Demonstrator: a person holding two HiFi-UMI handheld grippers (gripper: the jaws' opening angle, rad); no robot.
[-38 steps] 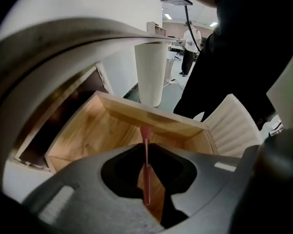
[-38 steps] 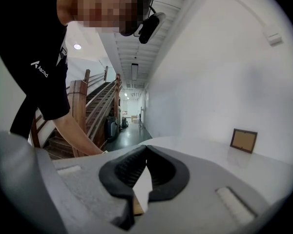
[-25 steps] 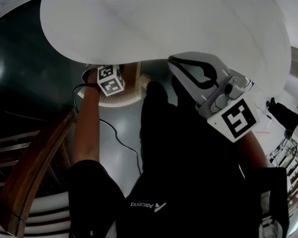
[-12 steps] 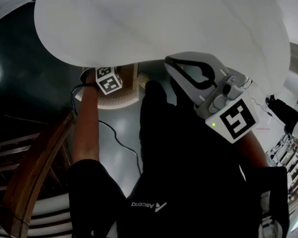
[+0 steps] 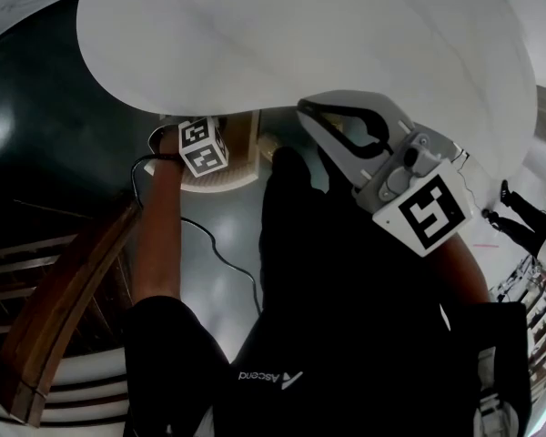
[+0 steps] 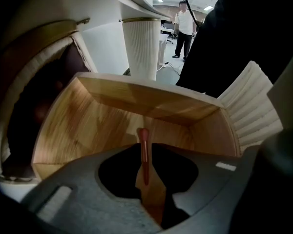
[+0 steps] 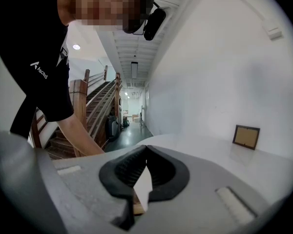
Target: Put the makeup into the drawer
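Note:
A slim reddish makeup stick (image 6: 143,134) lies on the floor of the open wooden drawer (image 6: 88,126). My left gripper (image 6: 145,150) points down into the drawer right above the stick. Its jaws stand apart, the stick shows in the gap, and the pads do not press it. In the head view only that gripper's marker cube (image 5: 203,147) shows over the drawer (image 5: 226,178), under the edge of the white table (image 5: 300,44). My right gripper (image 7: 146,148) hovers over the tabletop, its tips meeting with nothing between them; in the head view the right gripper (image 5: 302,109) is at centre right.
A white fluted pedestal (image 6: 142,48) stands behind the drawer, whose fluted white front (image 6: 251,106) is at the right. A person (image 6: 185,23) stands far off. A wooden stair rail (image 5: 64,280) runs at the left, a cable (image 5: 223,262) lies on the floor, and a small picture frame (image 7: 246,136) sits on the table.

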